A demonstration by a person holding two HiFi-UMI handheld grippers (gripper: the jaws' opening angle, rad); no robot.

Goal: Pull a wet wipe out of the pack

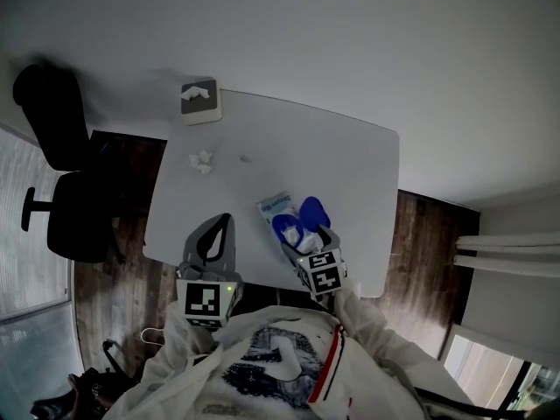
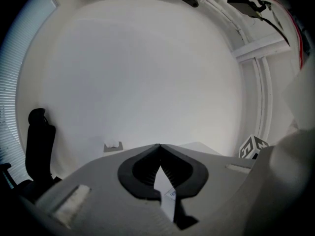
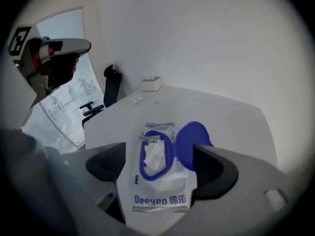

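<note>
Lying flat on the table (image 1: pixel 306 147), near its front edge, the pack (image 3: pixel 160 186) is seen with its blue lid (image 3: pixel 194 136) flipped open to the right. A white wipe (image 3: pixel 154 154) is pushed up, crumpled, out of the oval opening. The right gripper (image 1: pixel 308 239) is held just over the pack and is pointed steeply down. Its fingers (image 3: pixel 212 168) are spread wide, one at each side of the pack, and the pack is not pressed by them. The left gripper (image 1: pixel 220 230) is held to the left of the pack, apart from it, over the front edge. Its fingers are pressed together at the tips, and nothing is pinched. Farther back on the table a crumpled white scrap (image 1: pixel 203 161) is seen, and a small box (image 1: pixel 200 101) is placed at the far left corner. A black chair (image 1: pixel 66 182) is seen left of the table.
</note>
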